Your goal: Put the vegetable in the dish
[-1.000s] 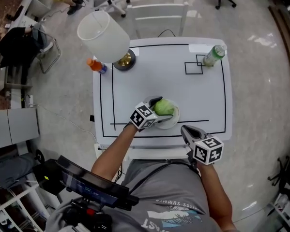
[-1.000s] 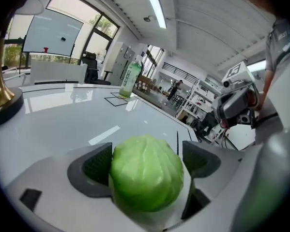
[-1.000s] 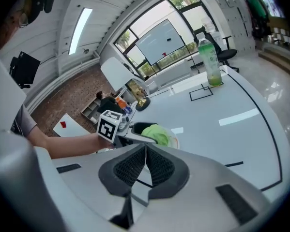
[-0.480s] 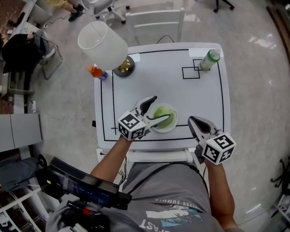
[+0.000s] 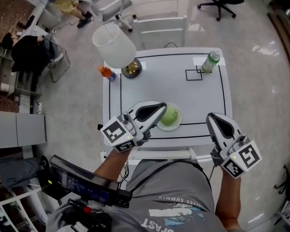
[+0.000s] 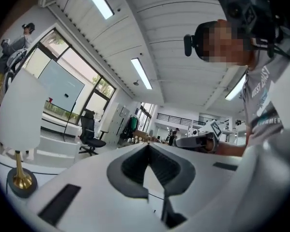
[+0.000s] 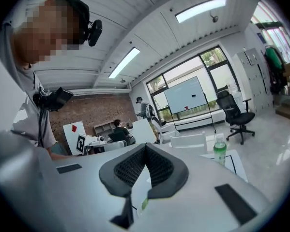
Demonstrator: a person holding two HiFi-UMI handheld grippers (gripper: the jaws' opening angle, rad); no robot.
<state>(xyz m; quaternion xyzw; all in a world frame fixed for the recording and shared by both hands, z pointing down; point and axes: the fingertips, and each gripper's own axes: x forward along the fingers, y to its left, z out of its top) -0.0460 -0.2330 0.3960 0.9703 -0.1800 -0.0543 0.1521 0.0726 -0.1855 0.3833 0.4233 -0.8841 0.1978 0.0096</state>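
A round green vegetable (image 5: 170, 115) lies in a white dish (image 5: 177, 124) near the table's front edge. My left gripper (image 5: 161, 106) is lifted just left of the dish, its jaws shut with nothing between them. In the left gripper view (image 6: 147, 145) the grey pads meet at the tip and point out over the room. My right gripper (image 5: 211, 117) is raised at the table's front right, apart from the dish. Its pads (image 7: 145, 145) are also together and hold nothing.
The white table (image 5: 183, 88) carries black tape lines. A lamp with a white shade (image 5: 114, 45) and a brass base (image 5: 132, 68) stands at the back left, an orange bottle (image 5: 106, 72) beside it. A green bottle (image 5: 210, 61) stands at the back right. Office chairs are behind the table.
The left gripper let go of the vegetable in the dish, drew back toward the person and shut its jaws. The right gripper also pulled back and rose.
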